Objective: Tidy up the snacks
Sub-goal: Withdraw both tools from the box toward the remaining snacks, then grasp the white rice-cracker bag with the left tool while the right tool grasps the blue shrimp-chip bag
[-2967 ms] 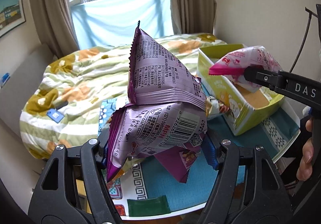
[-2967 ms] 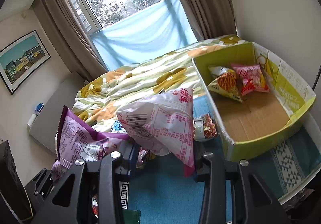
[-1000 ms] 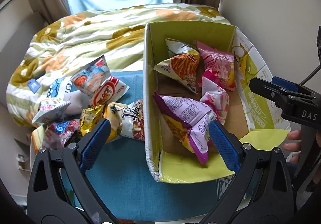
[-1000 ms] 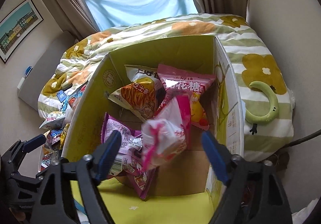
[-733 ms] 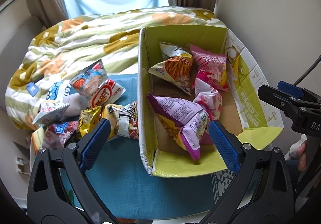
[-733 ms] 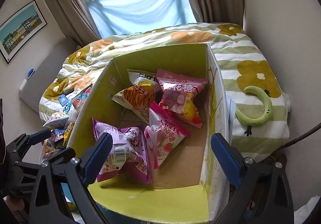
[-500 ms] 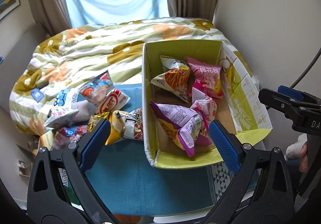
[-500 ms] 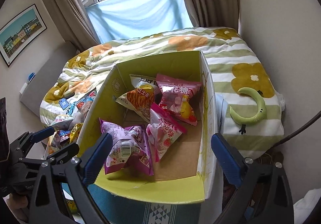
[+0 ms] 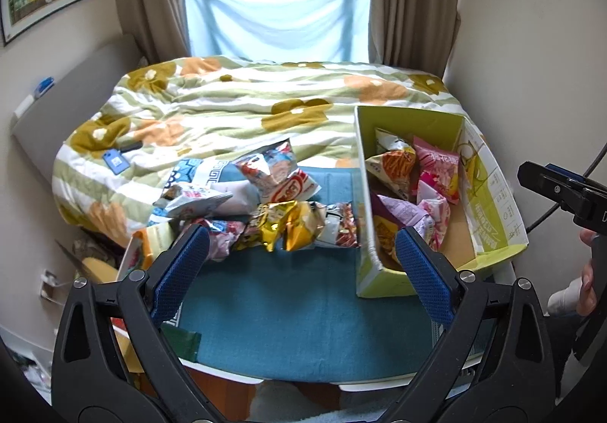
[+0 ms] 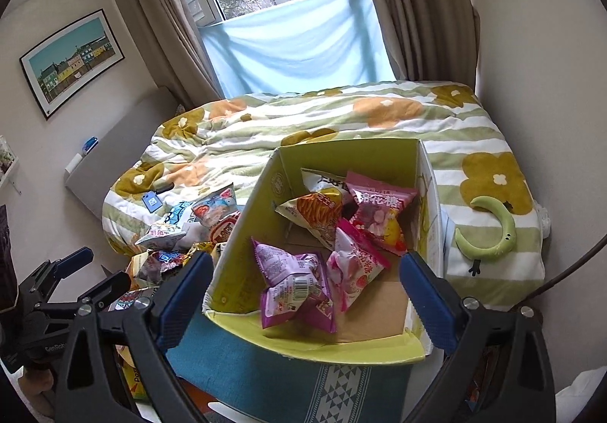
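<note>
A yellow-green cardboard box stands on the right of the blue mat. Inside lie a purple bag, a pink bag, an orange snack bag and a pink marshmallow bag. Left of the box is a pile of loose snack bags. My left gripper hangs open and empty above the mat's front. My right gripper is open and empty above the box's near end.
A bed with a flowered green duvet lies behind the table. A green crescent toy rests on the duvet right of the box. The wall is close on the right. A person's hand holds the right gripper's handle.
Both grippers dropped their bags, purple and pink, into the box and opened. Since then both have pulled back and up, so the box looks smaller and the snack pile shows.
</note>
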The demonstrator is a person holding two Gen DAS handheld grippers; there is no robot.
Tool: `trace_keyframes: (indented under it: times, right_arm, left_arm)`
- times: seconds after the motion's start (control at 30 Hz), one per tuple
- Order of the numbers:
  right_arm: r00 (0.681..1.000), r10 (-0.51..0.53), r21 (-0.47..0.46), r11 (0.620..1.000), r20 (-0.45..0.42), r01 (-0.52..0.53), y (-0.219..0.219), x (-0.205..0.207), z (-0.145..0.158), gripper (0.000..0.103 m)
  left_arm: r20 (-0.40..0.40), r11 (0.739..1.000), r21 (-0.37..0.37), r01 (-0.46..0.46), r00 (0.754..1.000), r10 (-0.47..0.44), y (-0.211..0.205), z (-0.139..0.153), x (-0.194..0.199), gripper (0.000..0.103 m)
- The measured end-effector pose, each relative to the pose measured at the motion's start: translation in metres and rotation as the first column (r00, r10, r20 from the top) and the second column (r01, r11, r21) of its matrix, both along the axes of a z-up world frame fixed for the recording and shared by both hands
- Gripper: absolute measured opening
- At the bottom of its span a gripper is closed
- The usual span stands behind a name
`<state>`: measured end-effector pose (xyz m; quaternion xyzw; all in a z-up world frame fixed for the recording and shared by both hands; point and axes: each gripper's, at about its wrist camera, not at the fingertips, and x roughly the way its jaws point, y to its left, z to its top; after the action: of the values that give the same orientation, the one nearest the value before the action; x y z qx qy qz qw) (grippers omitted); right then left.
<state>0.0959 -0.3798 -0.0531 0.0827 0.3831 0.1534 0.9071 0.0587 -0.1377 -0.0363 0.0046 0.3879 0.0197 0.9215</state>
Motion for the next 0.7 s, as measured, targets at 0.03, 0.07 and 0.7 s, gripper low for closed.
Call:
trace_keyframes:
  times: [0.03,0.07,0.7]
  right_arm:
    - [1.0,0.005,-0.007,1.0,0.006,-0.005,0.007,-0.002,0.002,0.098]
    - [1.0,0.013,-0.012,1.0,0.01,-0.013,0.015,-0.004,0.003,0.098]
    - [1.0,-0.02,-0.051,0.998,-0.005,0.02,0.201,0.021,-0.006,0.098]
  left_arm:
    - [0.006,1.0,0.0,-0.006,1.0,0.006,0.01,0.0,-0.003,0.098]
    - [0.012,1.0,0.0,-0.008,1.0,0.008,0.02,0.0,-0.004,0.098]
    - [-0.108,0.98,-0.018,0.2,0.974,-0.201,0.218,-0.035,0.068,0.098]
